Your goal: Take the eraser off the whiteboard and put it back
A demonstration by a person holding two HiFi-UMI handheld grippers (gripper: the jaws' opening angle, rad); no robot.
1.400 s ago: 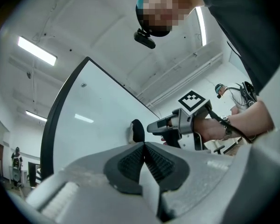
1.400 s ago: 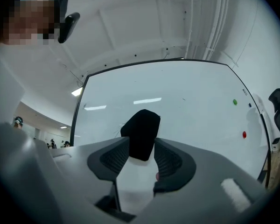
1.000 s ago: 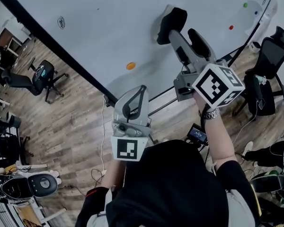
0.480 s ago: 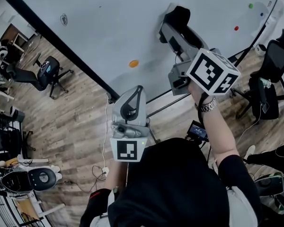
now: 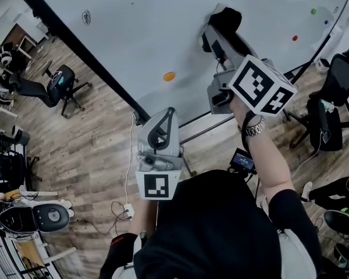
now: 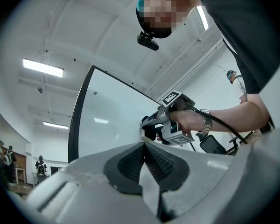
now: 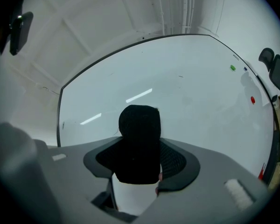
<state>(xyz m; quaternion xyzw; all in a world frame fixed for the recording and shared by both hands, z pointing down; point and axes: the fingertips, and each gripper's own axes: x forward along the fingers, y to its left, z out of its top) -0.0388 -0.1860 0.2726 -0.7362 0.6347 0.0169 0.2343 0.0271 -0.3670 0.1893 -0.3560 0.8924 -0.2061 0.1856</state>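
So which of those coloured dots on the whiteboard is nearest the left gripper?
The orange dot, alone above the left gripper; the red dot, green dot and blue dot sit far right, beyond the eraser.

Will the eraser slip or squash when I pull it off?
The eraser looks fuzzy, so probably grippy and slightly squashy; the right gripper has it between jaws that just closed further. Small, likely light; it may cling to the whiteboard.
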